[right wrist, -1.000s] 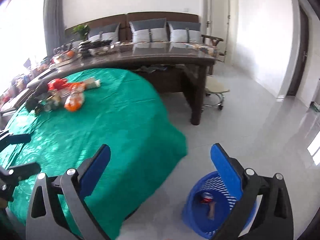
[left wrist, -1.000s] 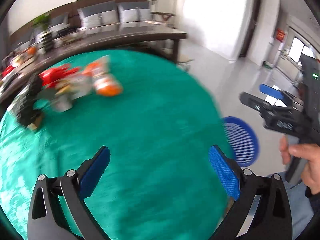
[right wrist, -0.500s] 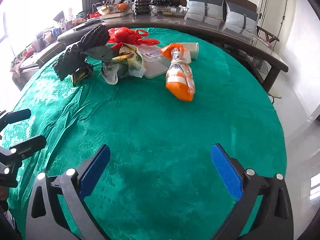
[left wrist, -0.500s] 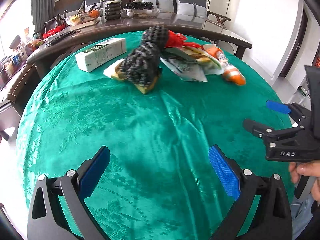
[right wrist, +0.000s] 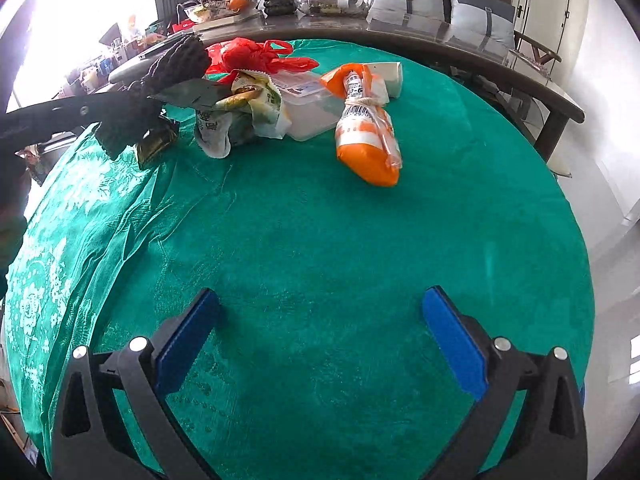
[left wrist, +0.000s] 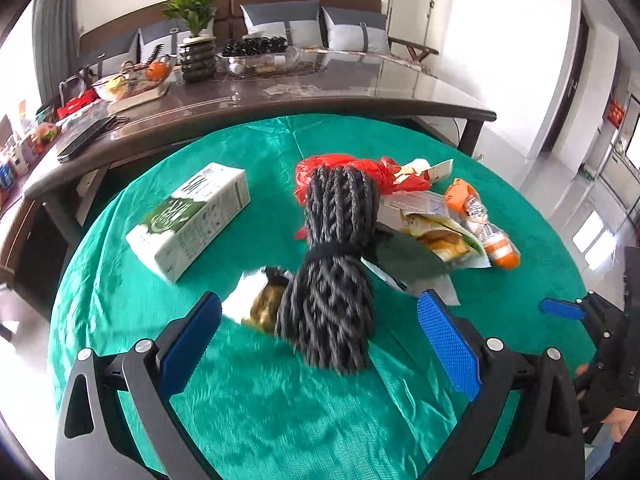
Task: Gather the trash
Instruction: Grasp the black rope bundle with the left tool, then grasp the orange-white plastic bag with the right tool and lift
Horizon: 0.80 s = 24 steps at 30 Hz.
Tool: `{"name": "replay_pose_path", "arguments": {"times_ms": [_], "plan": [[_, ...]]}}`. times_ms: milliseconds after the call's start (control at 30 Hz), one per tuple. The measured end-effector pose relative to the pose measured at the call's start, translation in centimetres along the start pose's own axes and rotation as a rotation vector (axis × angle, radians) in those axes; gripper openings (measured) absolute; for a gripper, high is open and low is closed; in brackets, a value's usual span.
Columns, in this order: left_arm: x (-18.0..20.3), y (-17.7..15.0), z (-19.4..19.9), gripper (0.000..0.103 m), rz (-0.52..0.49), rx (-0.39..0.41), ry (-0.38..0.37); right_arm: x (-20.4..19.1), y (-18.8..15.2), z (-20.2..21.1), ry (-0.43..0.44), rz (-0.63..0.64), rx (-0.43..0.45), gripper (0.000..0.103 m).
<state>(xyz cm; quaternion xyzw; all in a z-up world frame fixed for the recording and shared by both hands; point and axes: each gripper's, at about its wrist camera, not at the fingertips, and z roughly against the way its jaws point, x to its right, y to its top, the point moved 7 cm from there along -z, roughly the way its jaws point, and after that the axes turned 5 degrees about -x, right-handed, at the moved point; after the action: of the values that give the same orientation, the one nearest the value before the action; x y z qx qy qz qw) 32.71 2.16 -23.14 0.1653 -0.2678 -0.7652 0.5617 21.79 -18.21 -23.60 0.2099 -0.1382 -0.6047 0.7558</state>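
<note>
Left gripper (left wrist: 320,328): jaws spread wide, hovering over the green tablecloth (left wrist: 280,408), holding nothing.
Dark knitted bundle (left wrist: 334,264): lies just ahead of the left gripper, its near end between the blue pads (left wrist: 448,344).
Right gripper (right wrist: 320,336): jaws spread, empty, near the table's front edge.
Trash pile: red bag (right wrist: 256,54), snack wrappers (right wrist: 244,108), orange packet (right wrist: 366,140) toward the far edge, well apart from the right gripper.
White carton (left wrist: 192,220): left of the bundle.

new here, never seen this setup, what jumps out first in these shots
A pile of trash on the green tablecloth: a dark knitted bundle right before the open left gripper, a red plastic bag behind it. An orange-wrapped bottle lies apart, ahead of the open right gripper.
</note>
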Motion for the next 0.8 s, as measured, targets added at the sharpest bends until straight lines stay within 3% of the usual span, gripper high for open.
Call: {"name": "replay_pose_path", "arguments": {"times_ms": [67, 200, 367, 500, 767, 800], "plan": [[0.0, 0.5, -1.0, 0.084, -0.018, -0.027, 0.009, 0.0, 0.0, 0.0, 0.0, 0.0, 0.0, 0.098], [0.1, 0.4, -1.8, 0.041, -0.02, -0.06, -0.008, 0.0, 0.0, 0.0, 0.0, 0.0, 0.0, 0.098], [-0.1, -0.7, 1.2, 0.037, 0.024, -0.006, -0.014, 0.0, 0.0, 0.0, 0.001, 0.001, 0.0, 0.098], [-0.4, -3.5, 4.7, 0.038, 0.071, 0.018, 0.02, -0.1, 0.0, 0.0, 0.001, 0.001, 0.0, 0.098], [0.4, -11.0, 4.0, 0.042, 0.155, -0.068, 0.048, 0.8, 0.7, 0.2, 0.03, -0.057, 0.029, 0.098], [0.4, -11.3, 3.7, 0.047, 0.158, -0.067, 0.055, 1.4, 1.2, 0.5, 0.031, -0.08, 0.053, 0.098]]}}
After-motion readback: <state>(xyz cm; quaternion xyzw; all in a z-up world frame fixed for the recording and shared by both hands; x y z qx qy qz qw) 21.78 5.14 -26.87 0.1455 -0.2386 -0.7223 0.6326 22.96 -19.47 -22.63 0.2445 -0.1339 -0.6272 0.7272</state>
